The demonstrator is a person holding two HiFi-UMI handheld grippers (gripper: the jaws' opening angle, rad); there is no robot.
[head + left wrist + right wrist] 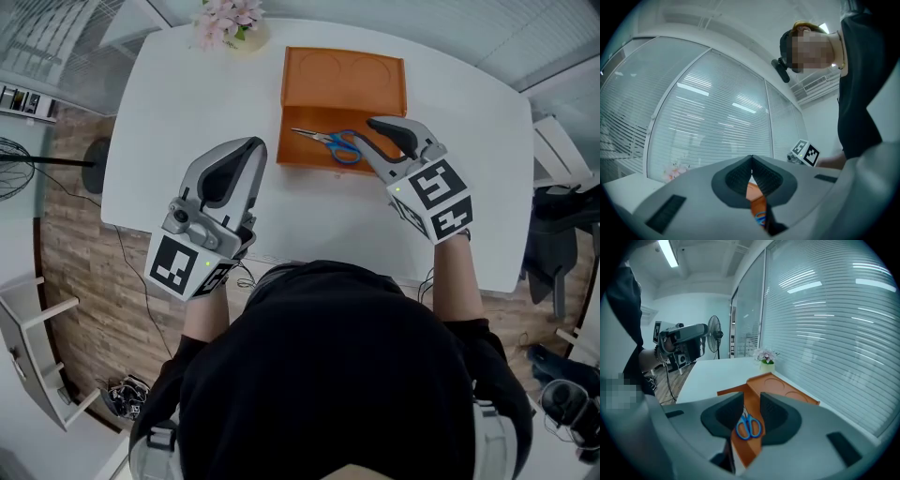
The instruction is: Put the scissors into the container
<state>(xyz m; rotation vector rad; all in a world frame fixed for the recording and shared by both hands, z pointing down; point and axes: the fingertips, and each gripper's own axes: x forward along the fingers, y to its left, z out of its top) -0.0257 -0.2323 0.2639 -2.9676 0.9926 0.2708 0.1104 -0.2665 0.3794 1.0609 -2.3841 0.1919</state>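
Right gripper [751, 401] parted by a narrow gap, clasping nothing, poised at the near right corner of the orange container [342, 70]. Just past its tips, scissors [328, 141] lying flat inside the container's near section, blue handles toward the jaws, blades pointing left; framed in that gap in the right gripper view. Left gripper [253, 152] closed tip to tip, empty, tilted upward over the white table [187, 122], beside the container's left edge. Pink flowers [228, 21] at the table's far edge.
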